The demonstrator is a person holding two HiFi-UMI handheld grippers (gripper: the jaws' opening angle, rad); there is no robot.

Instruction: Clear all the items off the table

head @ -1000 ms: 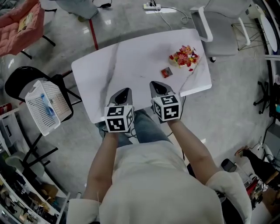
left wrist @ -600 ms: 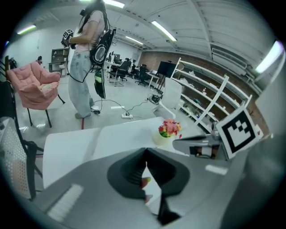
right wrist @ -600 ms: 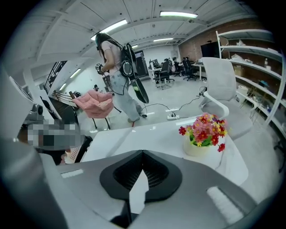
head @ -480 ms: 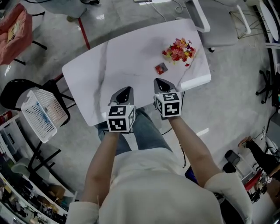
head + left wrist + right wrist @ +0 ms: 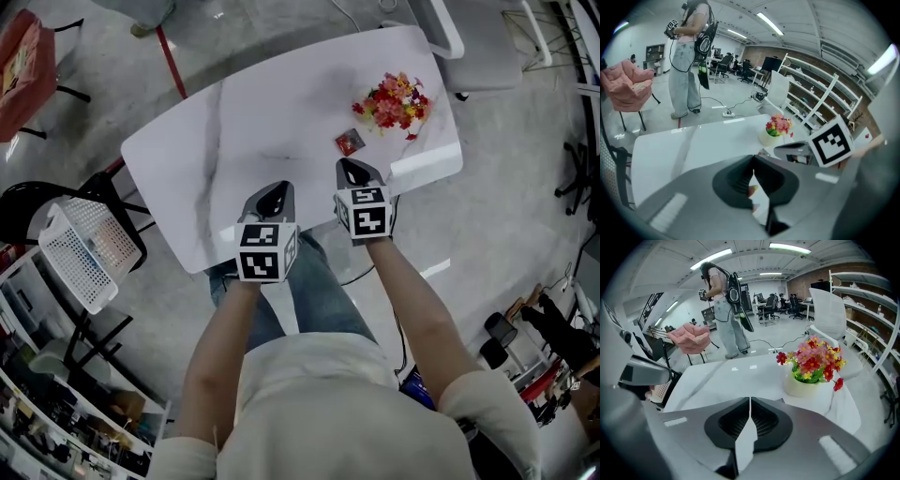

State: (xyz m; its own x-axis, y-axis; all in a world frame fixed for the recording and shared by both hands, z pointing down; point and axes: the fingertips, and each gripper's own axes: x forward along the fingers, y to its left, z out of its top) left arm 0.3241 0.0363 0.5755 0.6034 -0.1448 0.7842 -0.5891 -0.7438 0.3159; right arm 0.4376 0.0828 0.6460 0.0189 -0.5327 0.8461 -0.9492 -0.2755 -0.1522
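The left gripper [image 5: 753, 158] is seen with its jaws pressed together and nothing between them. The right gripper [image 5: 750, 401] is likewise closed and empty. Both are held side by side over the near edge of the white marble-patterned table [image 5: 234, 103], pointing steeply down and forward. Each carries a cube, the left cube [image 5: 265, 253] and the right cube [image 5: 364, 211], printed with black-and-white square markers; only block patterns are shown there, not letters.

Just beyond the right gripper's tips, apart from them, a small red item [image 5: 349, 142] lies flat on the table. It may be a wrapped packet, and any print on it is too small to be read. Further out, near the far right corner, a white pot of red, pink and yellow flowers [image 5: 811, 364] stands upright.

Off the table to the left, a white perforated basket [image 5: 80, 253] is set on a black chair [image 5: 23, 202]. A white office chair [image 5: 487, 42] stands past the far right corner, and a pink chair [image 5: 623, 89] is seen further away. A standing person [image 5: 723, 305] wearing a backpack and a power strip [image 5: 727, 113] on the floor are visible beyond.
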